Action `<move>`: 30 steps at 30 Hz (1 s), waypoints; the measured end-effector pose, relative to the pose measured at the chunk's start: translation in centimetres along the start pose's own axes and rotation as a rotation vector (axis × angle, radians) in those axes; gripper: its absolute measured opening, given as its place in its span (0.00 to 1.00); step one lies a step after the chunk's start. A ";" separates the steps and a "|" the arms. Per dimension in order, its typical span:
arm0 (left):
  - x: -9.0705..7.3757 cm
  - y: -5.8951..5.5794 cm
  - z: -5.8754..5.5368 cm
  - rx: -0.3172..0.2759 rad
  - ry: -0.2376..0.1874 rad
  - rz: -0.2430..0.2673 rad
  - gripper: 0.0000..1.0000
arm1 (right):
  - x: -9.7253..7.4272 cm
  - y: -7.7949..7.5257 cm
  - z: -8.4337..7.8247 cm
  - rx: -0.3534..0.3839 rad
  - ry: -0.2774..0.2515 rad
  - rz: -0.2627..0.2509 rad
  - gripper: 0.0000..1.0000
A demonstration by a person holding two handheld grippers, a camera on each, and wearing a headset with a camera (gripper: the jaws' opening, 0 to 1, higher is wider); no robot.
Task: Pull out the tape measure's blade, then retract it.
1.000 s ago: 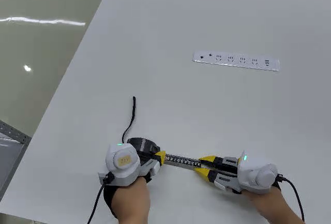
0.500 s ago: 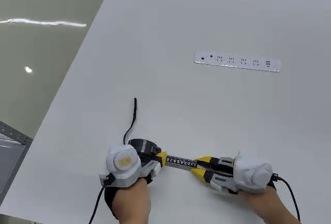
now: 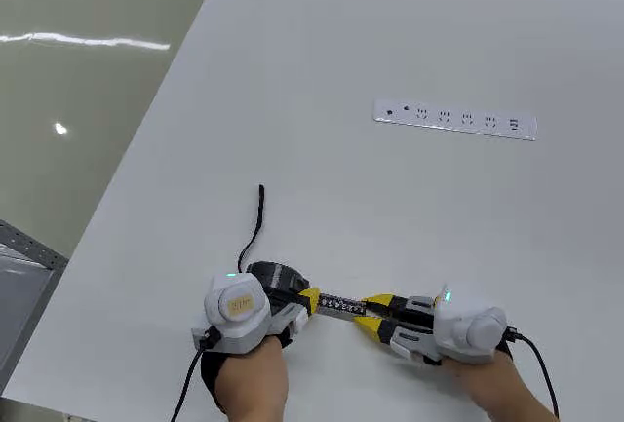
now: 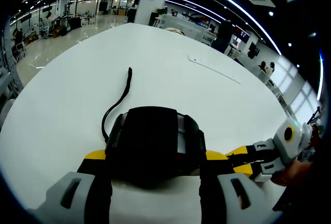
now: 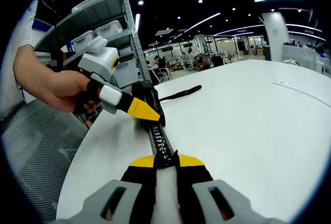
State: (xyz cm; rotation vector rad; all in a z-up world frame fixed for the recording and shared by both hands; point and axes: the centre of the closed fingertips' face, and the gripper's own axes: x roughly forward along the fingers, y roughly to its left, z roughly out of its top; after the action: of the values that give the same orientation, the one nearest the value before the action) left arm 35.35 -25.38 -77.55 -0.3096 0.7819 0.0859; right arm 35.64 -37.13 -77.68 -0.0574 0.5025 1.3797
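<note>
My left tool clamps the tape measure at the near edge of the bench. My right tool pinches its blade, drawn out only a little. If that pinch slips, I judge the blade would snap back.

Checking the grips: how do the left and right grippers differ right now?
The left gripper clamps the black tape measure case; the right gripper pinches the thin blade. The left gripper's jaws stand wide apart; the right gripper's are nearly together. Both have yellow tips and sit low over the white table.
</note>
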 end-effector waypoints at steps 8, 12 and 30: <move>-0.1 -0.1 0.1 -0.010 0.001 -0.007 0.67 | 0.2 -0.1 0.1 0.003 -0.001 0.006 0.13; 0.0 0.0 0.1 -0.013 0.002 -0.010 0.67 | 0.4 -0.1 0.2 0.007 -0.002 0.006 0.13; -0.1 0.2 0.1 -0.023 0.011 -0.017 0.65 | 1.6 0.4 0.6 0.010 0.000 0.022 0.13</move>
State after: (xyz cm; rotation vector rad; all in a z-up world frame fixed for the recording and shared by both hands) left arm 35.33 -25.19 -77.43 -0.3382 0.7891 0.0774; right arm 35.61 -35.37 -77.69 -0.0438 0.5115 1.3985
